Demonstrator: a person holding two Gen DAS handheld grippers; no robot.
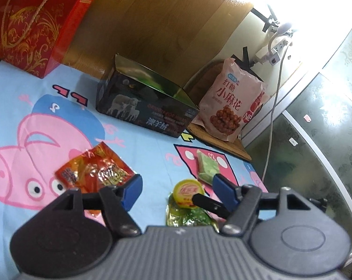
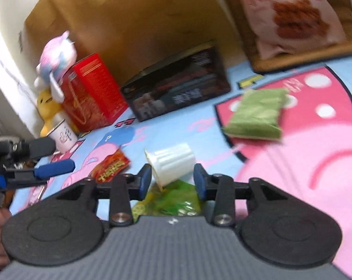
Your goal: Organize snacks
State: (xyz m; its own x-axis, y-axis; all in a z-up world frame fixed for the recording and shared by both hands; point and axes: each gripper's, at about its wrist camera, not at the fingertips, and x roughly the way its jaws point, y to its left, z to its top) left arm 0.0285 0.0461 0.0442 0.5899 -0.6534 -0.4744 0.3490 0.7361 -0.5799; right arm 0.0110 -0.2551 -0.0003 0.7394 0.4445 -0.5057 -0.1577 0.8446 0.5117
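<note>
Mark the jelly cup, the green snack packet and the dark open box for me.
jelly cup [image 2: 170,165]: right wrist view, on its ribbed white side.
green snack packet [image 2: 255,116]: right wrist view, middle of its face.
dark open box [image 1: 145,113]: left wrist view, on the printed front wall.

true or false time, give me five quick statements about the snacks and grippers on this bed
1. The white jelly cup lies on its side between the right gripper fingers. True.
2. The left gripper is shut on the red snack packet. False: it is open and holds nothing.
3. The pink snack bag stands beside the dark open box. True.
4. The green packet is inside the dark open box. False: it lies on the cartoon sheet.
5. The red gift box lies flat. False: it stands upright.
</note>
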